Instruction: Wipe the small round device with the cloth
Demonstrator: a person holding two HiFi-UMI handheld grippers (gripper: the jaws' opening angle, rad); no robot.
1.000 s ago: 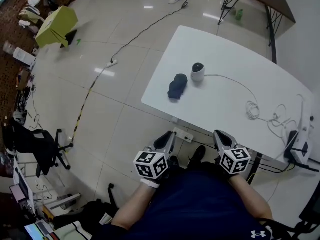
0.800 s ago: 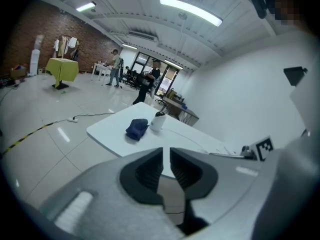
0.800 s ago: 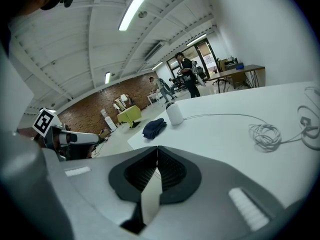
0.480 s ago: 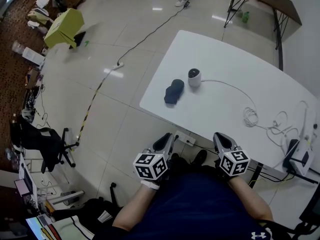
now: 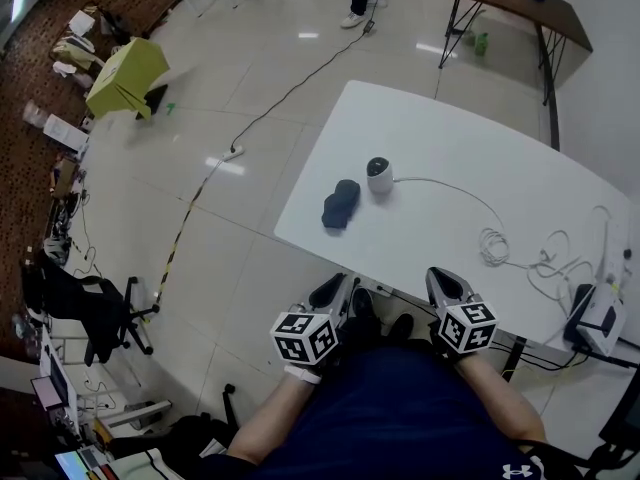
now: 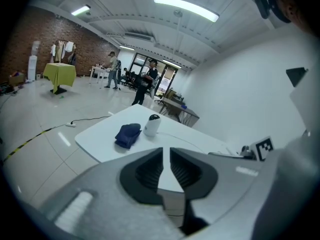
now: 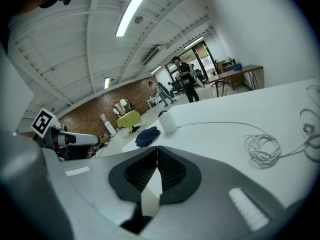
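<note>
The small round white device (image 5: 379,174) stands on the white table (image 5: 450,138), with a dark blue cloth (image 5: 340,205) bunched just left of it. Both grippers are held low at the person's waist, short of the table's near edge. My left gripper (image 5: 335,288) is empty, its jaws closed to a thin slit. My right gripper (image 5: 440,280) is shut and also empty. The left gripper view shows the cloth (image 6: 128,134) and device (image 6: 152,125) far beyond the jaws (image 6: 166,151). The right gripper view shows the cloth (image 7: 148,135) and device (image 7: 168,121) ahead of its tips (image 7: 157,150).
A white cable runs from the device to a coil (image 5: 495,248) and more loose cable. A black and white unit (image 5: 597,318) sits at the table's right end. A power strip (image 5: 228,153) with its cord lies on the floor. An office chair (image 5: 85,308) stands far left.
The table, with cloth and device on it, has drawn closer to the grippers in the head view. Both grippers keep their place at the waist, jaws unchanged.
</note>
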